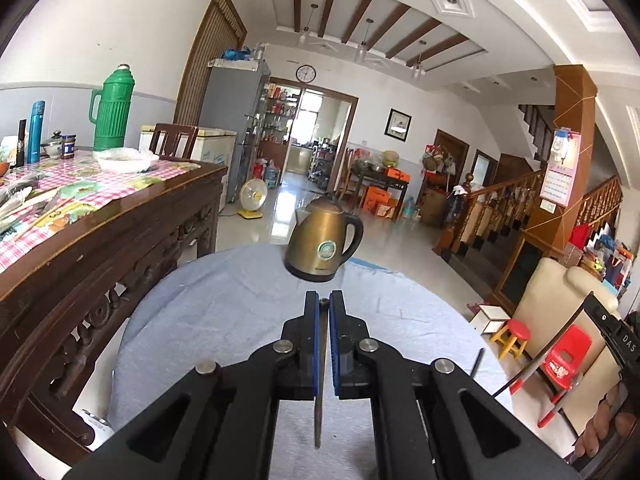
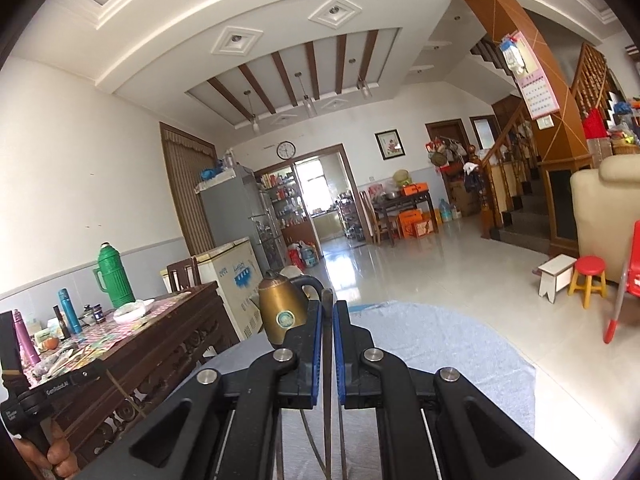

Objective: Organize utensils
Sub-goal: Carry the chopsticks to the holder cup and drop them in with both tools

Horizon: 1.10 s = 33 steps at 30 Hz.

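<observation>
My left gripper [image 1: 324,304] is shut on a thin dark metal utensil [image 1: 320,380] that runs back between the blue pads, held above a round table with a light blue cloth [image 1: 224,312]. My right gripper [image 2: 328,304] is shut on another thin dark utensil [image 2: 328,360] whose tip sticks up past the fingertips. The right gripper also shows at the right edge of the left wrist view, with a long thin utensil [image 1: 556,344] beside it. A small dark stick [image 1: 477,362] lies on the cloth at the right.
A gold electric kettle [image 1: 322,240] stands at the far side of the round table. A carved wooden table [image 1: 100,232] with a green thermos [image 1: 112,110] and clutter stands at the left. Red stools [image 1: 516,336] and a cream sofa [image 1: 548,300] are at the right.
</observation>
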Tool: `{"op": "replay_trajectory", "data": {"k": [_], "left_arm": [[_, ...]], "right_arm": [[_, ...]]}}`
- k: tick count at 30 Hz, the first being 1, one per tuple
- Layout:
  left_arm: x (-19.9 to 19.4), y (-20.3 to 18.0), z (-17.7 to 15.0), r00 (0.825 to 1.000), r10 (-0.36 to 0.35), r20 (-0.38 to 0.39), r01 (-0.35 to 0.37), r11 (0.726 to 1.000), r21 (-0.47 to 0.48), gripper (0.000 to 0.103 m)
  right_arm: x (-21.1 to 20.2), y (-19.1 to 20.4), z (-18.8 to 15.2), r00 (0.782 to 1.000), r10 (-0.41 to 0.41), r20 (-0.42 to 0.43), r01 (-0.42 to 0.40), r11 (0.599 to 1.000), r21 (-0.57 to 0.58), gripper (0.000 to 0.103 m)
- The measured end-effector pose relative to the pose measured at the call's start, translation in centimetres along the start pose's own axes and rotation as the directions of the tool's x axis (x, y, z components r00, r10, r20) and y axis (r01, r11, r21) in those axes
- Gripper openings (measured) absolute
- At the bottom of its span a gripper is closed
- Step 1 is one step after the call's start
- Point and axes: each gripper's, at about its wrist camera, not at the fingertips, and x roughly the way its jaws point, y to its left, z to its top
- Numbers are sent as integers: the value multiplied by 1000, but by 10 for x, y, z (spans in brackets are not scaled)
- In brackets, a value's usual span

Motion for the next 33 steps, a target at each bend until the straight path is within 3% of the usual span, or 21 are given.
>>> {"op": "replay_trajectory", "data": {"k": [10, 16, 22, 33], "left_arm": [[-37, -22, 27, 990, -50, 130, 49, 999, 14, 5], [-55, -30, 34, 983, -83, 165, 78, 996, 33, 5], [-68, -33, 39, 970, -106, 217, 104, 994, 24, 5], [-70, -45, 41, 963, -129, 237, 127, 992, 24, 5]], "right_arm": [[-40, 11, 19, 992, 108, 66, -109, 994, 13, 6], [-51, 24, 17, 983, 171, 67, -171, 985, -3, 6], [-42, 35, 2, 977, 211, 1, -211, 977, -8, 6], [-23, 39, -22, 971, 217, -96, -223, 974, -49, 6]]}}
